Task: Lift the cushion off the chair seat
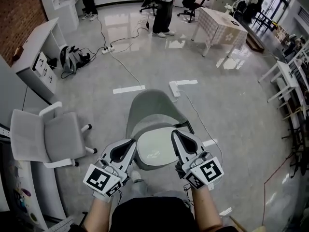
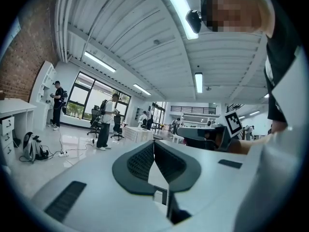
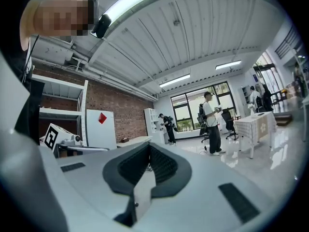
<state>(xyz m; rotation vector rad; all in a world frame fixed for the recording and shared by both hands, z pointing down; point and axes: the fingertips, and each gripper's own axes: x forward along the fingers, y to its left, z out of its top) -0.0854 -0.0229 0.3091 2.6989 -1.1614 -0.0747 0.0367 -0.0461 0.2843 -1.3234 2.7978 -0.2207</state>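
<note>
Grey polished floor [image 1: 231,105] fills most of the head view. In the middle of it stands a grey-green chair [image 1: 152,105], its backrest toward twelve o'clock. At nine o'clock from it a white office chair [image 1: 53,139] faces inward. At one o'clock, far off, stands a table with a checked cloth [image 1: 219,25], and at twelve o'clock a person [image 1: 161,8] stands on the floor. A white desk [image 1: 36,47] runs along the brick wall at ten o'clock, with a grey backpack [image 1: 72,58] on the floor beside it.

The cushion [image 1: 155,148], pale and rounded, lies on the seat of the grey-green chair, just in front of the person holding the grippers.

The left gripper [image 1: 131,142] sits at nine o'clock of the cushion, right at its edge. The right gripper [image 1: 174,133] sits at three o'clock, equally close. I cannot tell whether either one presses on the cushion.

In the left gripper view the fingers [image 2: 140,161] meet at their tips with nothing between them, pointing level across the room. In the right gripper view the fingers [image 3: 133,168] are likewise together and empty.

A marker cube rides on each gripper, one at seven o'clock [image 1: 102,179] and one at five o'clock [image 1: 206,170] of the cushion.
</note>
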